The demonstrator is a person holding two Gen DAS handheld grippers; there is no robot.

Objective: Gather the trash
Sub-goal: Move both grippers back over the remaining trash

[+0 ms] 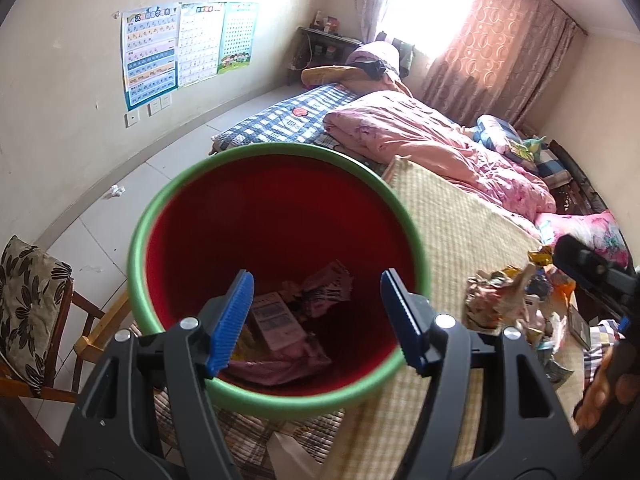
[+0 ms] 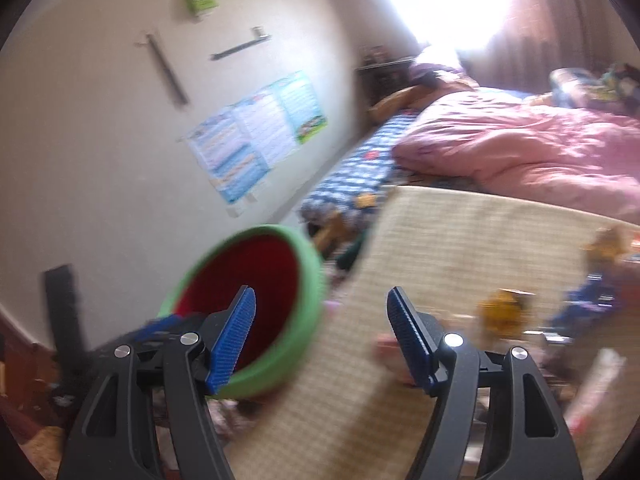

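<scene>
A bin with a green rim (image 1: 136,248) and red inside stands on the bed's edge, tipped toward the left wrist camera. Crumpled wrappers and a small carton (image 1: 276,320) lie at its bottom. My left gripper (image 1: 317,276) hangs open over the bin's mouth, with nothing between its blue pads. A heap of mixed trash (image 1: 512,300) sits on the woven mat to the bin's right. In the blurred right wrist view my right gripper (image 2: 320,292) is open and empty above the mat, with the bin (image 2: 316,280) to its left and a yellow wrapper (image 2: 504,312) to its right.
A woven mat (image 1: 452,232) covers the near part of the bed, with a pink quilt (image 1: 440,140) beyond it. A wooden chair with a patterned cushion (image 1: 32,304) stands at the left. A crumpled paper (image 1: 115,191) lies on the tiled floor by the wall. A hand (image 1: 600,396) shows at the right edge.
</scene>
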